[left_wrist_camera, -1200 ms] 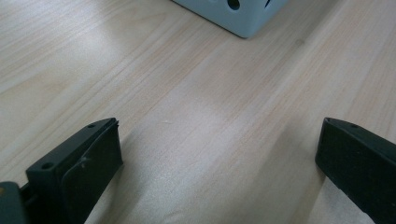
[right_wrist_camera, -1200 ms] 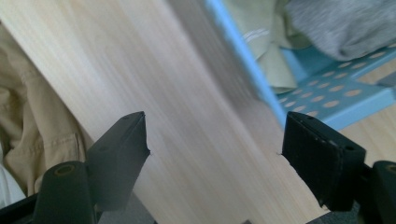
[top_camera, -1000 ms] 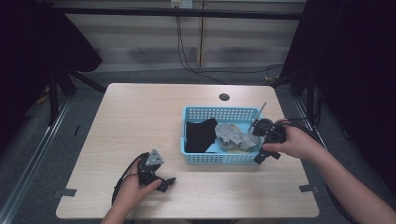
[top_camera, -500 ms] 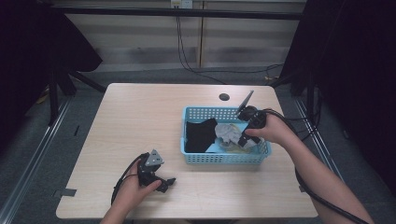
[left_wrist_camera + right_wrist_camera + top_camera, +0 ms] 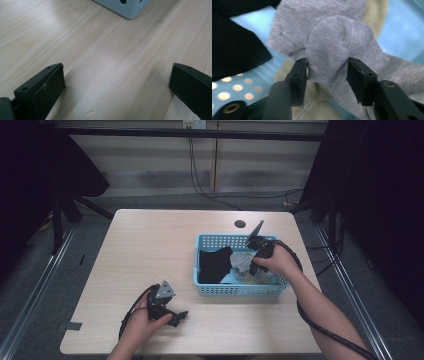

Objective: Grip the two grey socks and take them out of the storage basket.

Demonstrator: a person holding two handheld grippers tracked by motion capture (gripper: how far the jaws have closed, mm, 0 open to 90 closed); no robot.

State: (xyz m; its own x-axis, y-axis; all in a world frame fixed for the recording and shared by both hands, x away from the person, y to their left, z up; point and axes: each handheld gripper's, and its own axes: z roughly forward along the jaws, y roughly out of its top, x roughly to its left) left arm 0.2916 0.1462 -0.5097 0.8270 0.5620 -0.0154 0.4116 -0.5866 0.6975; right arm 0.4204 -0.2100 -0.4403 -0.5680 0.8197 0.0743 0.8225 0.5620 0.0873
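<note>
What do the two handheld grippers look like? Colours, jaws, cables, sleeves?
Both are black. The left gripper carries a grey three-cornered plate on top and trails a looping black cable. The right gripper trails a thick black cable along the forearm. Jaws are flat black blocks with small screw holes; brass-coloured fasteners sit at their bases. Both forearms are bare, with no sleeves in view.

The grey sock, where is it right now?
The grey sock lies in the blue basket at the table's right, beside a black cloth, between the right gripper's jaws.

A light wooden table (image 5: 150, 245) carried a blue basket (image 5: 240, 289) near its right edge. A round hole (image 5: 240, 224) sat near the far edge. The left gripper (image 5: 167, 312) rested near the front edge.
</note>
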